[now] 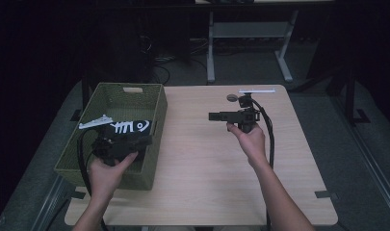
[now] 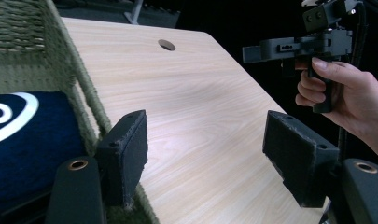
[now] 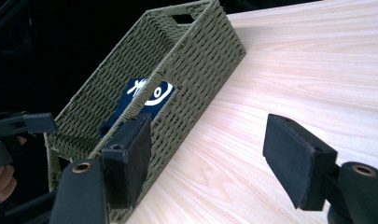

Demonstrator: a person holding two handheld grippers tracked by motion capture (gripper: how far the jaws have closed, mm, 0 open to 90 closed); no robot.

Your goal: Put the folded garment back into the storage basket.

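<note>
Both grippers were empty and wide open, and the dark blue cloth was sitting in the basket.

In the high view the left gripper (image 1: 116, 147) hung over the near right part of the green woven basket (image 1: 156, 126), jaws spread with nothing between them. Its own view showed its pads standing apart over the basket's rim, with bare wood table (image 2: 196, 107) in the gap. The dark blue cloth (image 1: 127, 128) with the white print lay down inside the basket, just beyond that gripper. The right gripper (image 1: 214, 116) was held well apart from the basket above the middle of the table, pointing back toward it, jaws open too.
</note>
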